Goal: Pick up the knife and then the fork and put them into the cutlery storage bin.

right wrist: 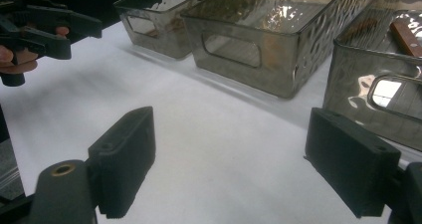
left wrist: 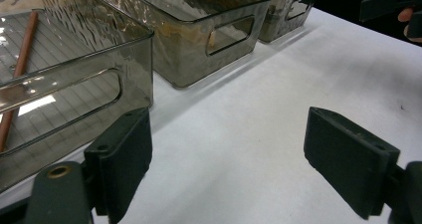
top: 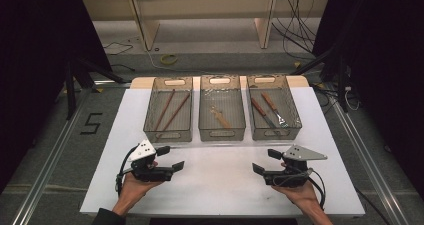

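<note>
Lower left of the high view: left gripper, jaws spread, empty, over the white worktop. Centre, beyond: three clear bins, left bin nearest it. Lower right: right gripper, jaws spread, empty.

High view: fixed overhead, person's side, faces forward and down, far enough to take whole white table, both grippers, three bins beyond them
Left gripper view: rides left gripper, low over table, faces across bin fronts toward right gripper
Right gripper view: rides right gripper, same low height, mirrored, left gripper far off
Shared: middle bin, table strip between grippers
</note>
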Demonstrator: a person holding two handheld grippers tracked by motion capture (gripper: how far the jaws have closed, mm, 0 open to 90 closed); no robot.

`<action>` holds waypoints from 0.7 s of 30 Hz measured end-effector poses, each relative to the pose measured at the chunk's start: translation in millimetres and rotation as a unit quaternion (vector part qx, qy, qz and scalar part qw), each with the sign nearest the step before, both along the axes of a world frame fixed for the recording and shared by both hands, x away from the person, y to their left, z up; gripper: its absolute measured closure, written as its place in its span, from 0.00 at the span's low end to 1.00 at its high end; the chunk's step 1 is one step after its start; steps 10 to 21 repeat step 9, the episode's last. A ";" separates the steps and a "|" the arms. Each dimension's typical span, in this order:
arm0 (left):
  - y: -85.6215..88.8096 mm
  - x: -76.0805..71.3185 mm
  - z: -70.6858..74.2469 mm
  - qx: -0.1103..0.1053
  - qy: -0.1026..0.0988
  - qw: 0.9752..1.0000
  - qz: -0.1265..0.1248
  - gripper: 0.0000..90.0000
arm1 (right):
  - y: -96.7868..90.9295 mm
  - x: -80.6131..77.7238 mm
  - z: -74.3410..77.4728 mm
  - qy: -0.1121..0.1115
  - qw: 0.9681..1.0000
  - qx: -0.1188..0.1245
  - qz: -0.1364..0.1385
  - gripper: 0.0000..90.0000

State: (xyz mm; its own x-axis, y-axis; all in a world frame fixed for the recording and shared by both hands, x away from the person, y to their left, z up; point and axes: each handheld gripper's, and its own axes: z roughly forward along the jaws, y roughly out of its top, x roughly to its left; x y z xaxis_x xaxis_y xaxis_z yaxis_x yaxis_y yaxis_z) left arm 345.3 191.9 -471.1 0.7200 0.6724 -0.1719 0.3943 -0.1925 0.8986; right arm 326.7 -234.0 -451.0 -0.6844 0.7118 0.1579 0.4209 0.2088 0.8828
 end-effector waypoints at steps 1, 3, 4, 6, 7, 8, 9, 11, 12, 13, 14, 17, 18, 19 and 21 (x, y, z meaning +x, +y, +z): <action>0.1 0.1 0.0 0.000 0.000 1.000 0.000 0.21 | -0.1 0.0 0.1 0.000 1.000 0.000 0.000 0.23; 0.2 0.1 0.0 0.000 0.000 1.000 0.000 0.21 | -0.2 0.0 0.1 -0.001 1.000 -0.001 -0.001 0.23; 0.2 0.1 0.0 0.000 0.000 1.000 0.000 0.21 | -0.2 0.0 0.1 0.000 1.000 -0.001 -0.001 0.23; 0.2 0.2 0.0 0.000 0.000 1.000 0.001 0.21 | -0.2 0.0 0.0 0.000 1.000 -0.001 0.000 0.23; 0.1 0.2 0.0 0.000 0.000 1.000 0.001 0.21 | -0.3 0.1 -0.1 -0.001 1.000 -0.002 0.000 0.23; 0.0 0.2 0.0 0.000 0.000 1.000 0.001 0.21 | -0.3 0.1 0.0 -0.001 1.000 -0.002 0.000 0.23; 0.0 0.4 -0.1 0.000 0.000 1.000 0.001 0.21 | -0.5 0.1 0.2 -0.001 1.000 -0.001 -0.001 0.23; 0.0 0.4 -0.1 0.000 0.000 1.000 0.001 0.21 | -0.5 0.1 0.2 -0.001 1.000 -0.001 -0.001 0.23; 0.0 0.4 -0.1 0.000 0.000 1.000 0.001 0.21 | -0.5 0.1 0.2 -0.001 1.000 -0.001 -0.001 0.23; 0.0 0.4 -0.1 0.000 0.000 1.000 0.001 0.21 | -0.5 0.1 0.2 -0.001 1.000 -0.001 -0.001 0.23; 0.0 0.4 -0.1 0.000 0.000 1.000 0.001 0.21 | -0.5 0.1 0.2 -0.001 1.000 -0.001 -0.001 0.23; 0.0 0.4 -0.1 0.000 0.000 1.000 0.001 0.21 | -0.5 0.1 0.2 -0.001 1.000 -0.001 -0.001 0.23; 0.0 0.4 -0.1 0.000 0.000 1.000 0.001 0.21 | -0.5 0.1 0.2 -0.001 1.000 -0.001 -0.001 0.23; 0.0 0.4 -0.1 0.000 0.000 1.000 0.001 0.21 | -0.5 0.1 0.2 -0.001 1.000 -0.001 -0.001 0.23; 0.0 0.4 -0.1 0.000 0.000 1.000 0.001 0.21 | -0.5 0.1 0.2 -0.001 1.000 -0.001 -0.001 0.23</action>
